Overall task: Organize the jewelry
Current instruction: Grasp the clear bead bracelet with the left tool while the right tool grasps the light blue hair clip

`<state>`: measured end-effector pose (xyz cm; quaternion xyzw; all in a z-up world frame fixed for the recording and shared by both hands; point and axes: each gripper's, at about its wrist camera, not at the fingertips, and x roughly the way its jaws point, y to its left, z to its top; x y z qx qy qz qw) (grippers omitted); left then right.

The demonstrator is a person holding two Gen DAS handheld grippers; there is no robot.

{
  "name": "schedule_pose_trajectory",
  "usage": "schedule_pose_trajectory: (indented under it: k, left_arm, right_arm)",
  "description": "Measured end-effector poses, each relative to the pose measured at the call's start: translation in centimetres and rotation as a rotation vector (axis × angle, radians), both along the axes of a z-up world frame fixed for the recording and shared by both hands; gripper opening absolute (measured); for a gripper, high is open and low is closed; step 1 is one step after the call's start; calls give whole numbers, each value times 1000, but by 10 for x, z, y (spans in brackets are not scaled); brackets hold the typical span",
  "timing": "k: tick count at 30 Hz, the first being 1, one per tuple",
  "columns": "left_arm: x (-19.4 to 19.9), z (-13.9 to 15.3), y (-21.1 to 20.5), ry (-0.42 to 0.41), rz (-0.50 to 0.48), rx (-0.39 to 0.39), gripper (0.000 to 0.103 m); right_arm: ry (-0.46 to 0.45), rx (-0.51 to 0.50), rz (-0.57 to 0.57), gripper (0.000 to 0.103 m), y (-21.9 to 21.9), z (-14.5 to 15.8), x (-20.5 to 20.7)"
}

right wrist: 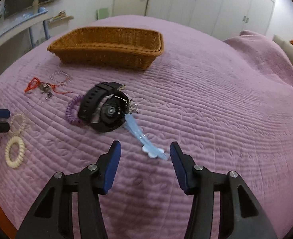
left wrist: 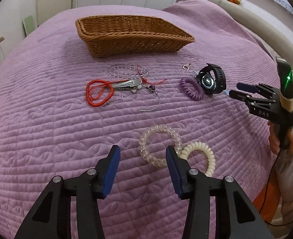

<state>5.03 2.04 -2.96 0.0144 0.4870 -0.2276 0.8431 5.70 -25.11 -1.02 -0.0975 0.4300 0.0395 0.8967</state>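
Observation:
My left gripper (left wrist: 142,151) is open just above the purple quilt. A clear spiral bracelet (left wrist: 144,137) lies between and ahead of its blue fingers, the right finger overlapping its rim, and a cream spiral hair tie (left wrist: 202,157) touches it on the right. My right gripper (right wrist: 145,146) is open too, with the near end of a light blue hair clip (right wrist: 134,127) between its fingertips, no pad pressing on it. Beyond the clip lie a black watch (right wrist: 104,107) and a purple spiral tie (right wrist: 72,109). A brown wicker basket (left wrist: 134,43) stands farther back, nothing visible inside it.
Mid-quilt lie a red cord bracelet (left wrist: 98,92), a silver hair clip (left wrist: 124,84), a clear bead bracelet (left wrist: 126,70) and a thin chain. A small charm (left wrist: 186,66) sits near the watch (left wrist: 212,81). White cupboards stand behind the bed, and a sleeved hand holds the right gripper (left wrist: 234,90).

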Motion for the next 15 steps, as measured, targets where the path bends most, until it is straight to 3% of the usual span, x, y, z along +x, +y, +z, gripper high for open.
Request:
schedule_pose_trajectory:
  k: [2, 8, 13, 15]
  left_arm:
    - [4, -4, -6, -1, -3, 18, 36]
    - [7, -5, -19, -8, -13, 98, 29]
    - [8, -6, -23, -21, 18, 105, 24]
    - [7, -6, -28, -25, 23, 117, 13]
  right_arm:
    - [11, 7, 28, 55, -2, -3, 9]
    - [71, 49, 57, 43, -7, -24, 36]
    - [62, 68, 104, 21, -3, -25, 36]
    - [60, 70, 106, 13, -3, -24, 35]
